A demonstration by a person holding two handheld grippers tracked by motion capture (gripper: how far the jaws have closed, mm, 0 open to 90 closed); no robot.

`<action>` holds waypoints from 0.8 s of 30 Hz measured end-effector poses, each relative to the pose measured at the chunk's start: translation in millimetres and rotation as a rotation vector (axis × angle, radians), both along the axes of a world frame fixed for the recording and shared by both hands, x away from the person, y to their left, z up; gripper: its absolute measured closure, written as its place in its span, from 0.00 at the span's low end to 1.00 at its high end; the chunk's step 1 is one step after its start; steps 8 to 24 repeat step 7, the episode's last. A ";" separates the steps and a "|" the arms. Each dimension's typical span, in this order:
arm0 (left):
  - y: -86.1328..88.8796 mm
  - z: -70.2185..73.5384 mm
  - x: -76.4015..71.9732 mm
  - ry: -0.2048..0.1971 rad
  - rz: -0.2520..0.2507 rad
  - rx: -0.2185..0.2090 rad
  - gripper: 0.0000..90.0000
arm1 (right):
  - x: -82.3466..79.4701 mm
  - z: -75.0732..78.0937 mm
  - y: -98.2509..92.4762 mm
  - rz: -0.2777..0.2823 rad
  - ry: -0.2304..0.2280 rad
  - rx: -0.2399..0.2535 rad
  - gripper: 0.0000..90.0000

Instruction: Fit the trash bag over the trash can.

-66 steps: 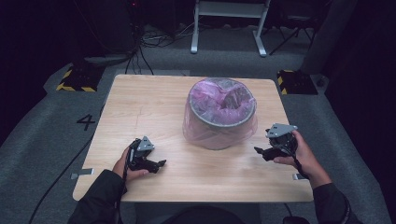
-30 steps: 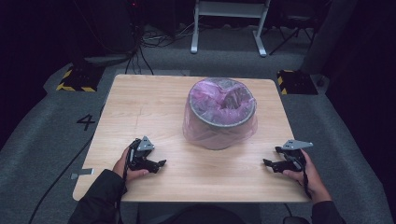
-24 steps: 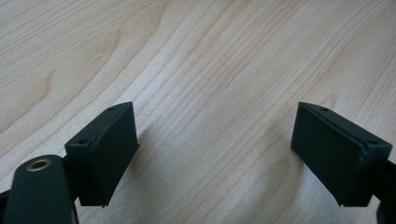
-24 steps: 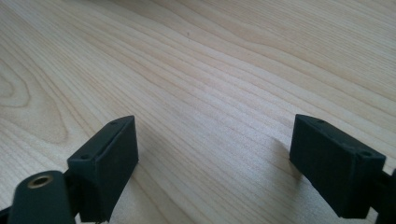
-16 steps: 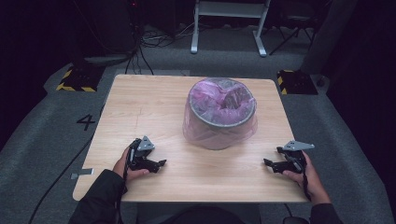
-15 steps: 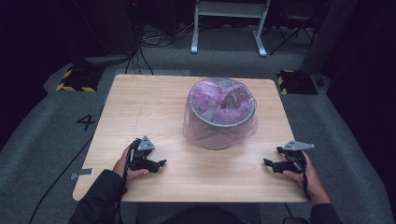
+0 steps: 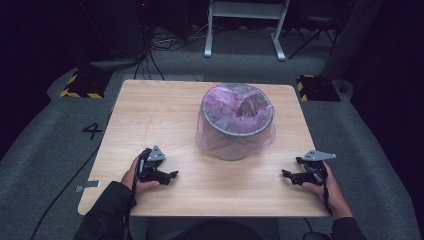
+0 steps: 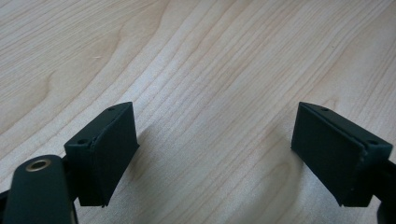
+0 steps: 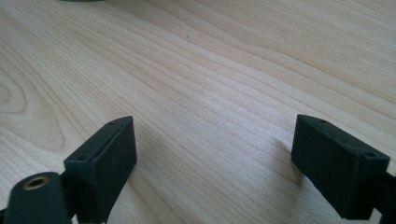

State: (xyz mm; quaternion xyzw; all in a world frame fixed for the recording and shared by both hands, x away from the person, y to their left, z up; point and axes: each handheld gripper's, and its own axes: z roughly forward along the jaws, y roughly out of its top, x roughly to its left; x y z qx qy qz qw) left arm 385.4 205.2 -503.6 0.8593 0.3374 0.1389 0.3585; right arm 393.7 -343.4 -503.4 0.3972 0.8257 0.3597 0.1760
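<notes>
Hands first: two of them, one at each near corner of the single wooden table (image 7: 150,115), each wrapped around one black gripper with a grey three-cornered plate on top. At the left, the left gripper (image 7: 170,176) lies low on the wood with its tips pointing toward the middle of the table. Its own view looks along two black jaws standing wide apart, bare wood grain between them and nothing held. One cable runs from it down along the dark sleeve.

Moving toward the middle, there is one bin (image 7: 237,145), round and grey, standing upright on the table just past centre. One pink plastic bag (image 7: 220,107) lines it, crumpled inside and folded out over the rim so that it drapes most of the way down the outer wall. The bin is well apart from both grippers and sits between them, farther from the person.

At the right, the right gripper (image 7: 289,175) sits close to the near right edge of the table, tips pointing inward toward the left gripper. Its view likewise has two jaws spread wide over plain wood, gripping nothing.

Beyond the table, two yellow-and-black striped blocks sit on the grey floor, one off each far corner.
</notes>
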 end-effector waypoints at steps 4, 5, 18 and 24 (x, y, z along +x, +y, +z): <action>-0.1 -0.1 -0.1 0.002 0.001 -0.003 0.16 | 0.0 0.0 0.0 0.000 0.000 0.001 0.16; -0.1 -0.1 -0.1 0.002 0.001 -0.003 0.16 | 0.0 0.0 0.0 0.000 0.000 0.000 0.16; 0.0 0.0 0.1 0.000 0.000 0.000 0.16 | 0.0 0.0 0.0 0.000 0.000 0.000 0.16; 0.0 0.0 0.1 0.000 0.000 0.000 0.16 | 0.0 0.0 0.0 0.000 0.000 0.000 0.16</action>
